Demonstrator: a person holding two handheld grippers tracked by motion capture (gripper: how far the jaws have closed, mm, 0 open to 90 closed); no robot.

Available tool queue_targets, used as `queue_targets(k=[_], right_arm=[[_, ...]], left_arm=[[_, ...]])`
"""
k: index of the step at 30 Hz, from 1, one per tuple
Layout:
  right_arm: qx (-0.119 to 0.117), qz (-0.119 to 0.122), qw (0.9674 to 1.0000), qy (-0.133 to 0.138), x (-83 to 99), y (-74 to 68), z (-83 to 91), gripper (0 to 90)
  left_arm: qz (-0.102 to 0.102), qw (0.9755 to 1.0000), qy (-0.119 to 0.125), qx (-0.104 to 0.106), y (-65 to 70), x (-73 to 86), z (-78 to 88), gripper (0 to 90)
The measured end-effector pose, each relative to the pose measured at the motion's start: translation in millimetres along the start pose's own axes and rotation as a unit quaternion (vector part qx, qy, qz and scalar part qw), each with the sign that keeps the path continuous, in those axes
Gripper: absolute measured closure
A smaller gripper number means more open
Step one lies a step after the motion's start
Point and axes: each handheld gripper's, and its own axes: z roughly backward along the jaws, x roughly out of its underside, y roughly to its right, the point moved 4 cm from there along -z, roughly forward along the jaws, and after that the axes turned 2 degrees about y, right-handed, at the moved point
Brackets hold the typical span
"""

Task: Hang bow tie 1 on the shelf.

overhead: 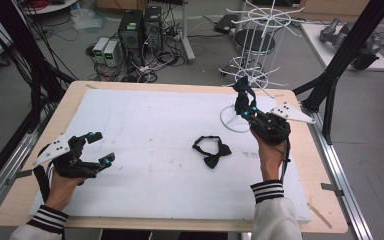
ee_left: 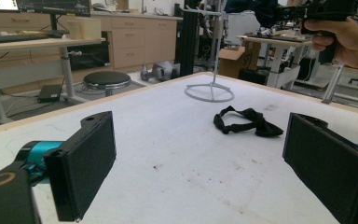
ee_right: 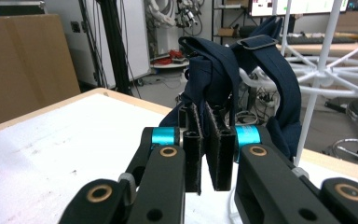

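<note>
White foam padding (overhead: 145,125) is covering the wooden table, with a white wire rack (overhead: 257,55) standing at its far right edge. A dark blue bow tie (ee_right: 242,79) is being clamped by the right gripper (overhead: 243,100) beside the rack, probably for hanging on an arm. A black bow tie (overhead: 211,149) is lying mid-table, while the left gripper (overhead: 100,148) is being held open at the near left, probably waiting.

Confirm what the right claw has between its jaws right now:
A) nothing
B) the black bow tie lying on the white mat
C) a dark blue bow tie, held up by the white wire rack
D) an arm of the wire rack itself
C: the right claw is clamped on the dark blue bow tie beside the white wire rack, while the black bow tie lies on the mat.
</note>
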Motion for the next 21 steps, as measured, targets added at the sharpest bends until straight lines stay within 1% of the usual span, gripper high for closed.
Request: queue_targets(k=[3,6,9,11,12,15,16,19,21], right_arm=[[0.004,0.003,1.0,-0.006,1.2,0.9,-1.4,86.3],[0.007,-0.001,0.9999,-0.013,2.4,0.9,-2.0,86.3],[0.006,0.005,0.9997,-0.022,4.0,0.9,-3.4,86.1],[0.006,0.005,0.9996,-0.026,4.7,1.1,-3.6,86.1],[0.006,0.001,0.9996,-0.027,5.0,1.1,-3.9,86.1],[0.011,0.003,0.9993,-0.036,6.7,3.0,-4.8,86.1],[0.013,0.0,0.9991,-0.04,7.4,3.6,-4.8,86.1],[0.014,-0.003,0.999,-0.043,8.4,5.2,-4.7,86.0],[0.016,0.0,0.9989,-0.045,8.4,5.4,-4.6,86.1]], left_arm=[[0.001,1.0,0.0,-0.001,0.1,0.6,0.3,10.0],[-0.001,1.0,0.001,-0.001,-0.7,0.3,0.6,10.0],[0.001,1.0,0.0,-0.001,-0.2,0.7,0.5,10.0],[0.0,1.0,-0.001,-0.001,-0.1,0.9,1.0,10.0],[0.0,1.0,0.0,-0.001,-0.1,1.0,1.2,10.0],[-0.001,1.0,0.0,-0.001,-0.1,1.7,2.1,10.0],[-0.001,1.0,0.0,-0.002,-0.2,2.1,2.4,10.0],[-0.002,1.0,-0.002,-0.003,-0.9,3.3,3.0,10.0],[-0.001,1.0,-0.002,-0.003,-1.1,3.5,3.0,10.0]])
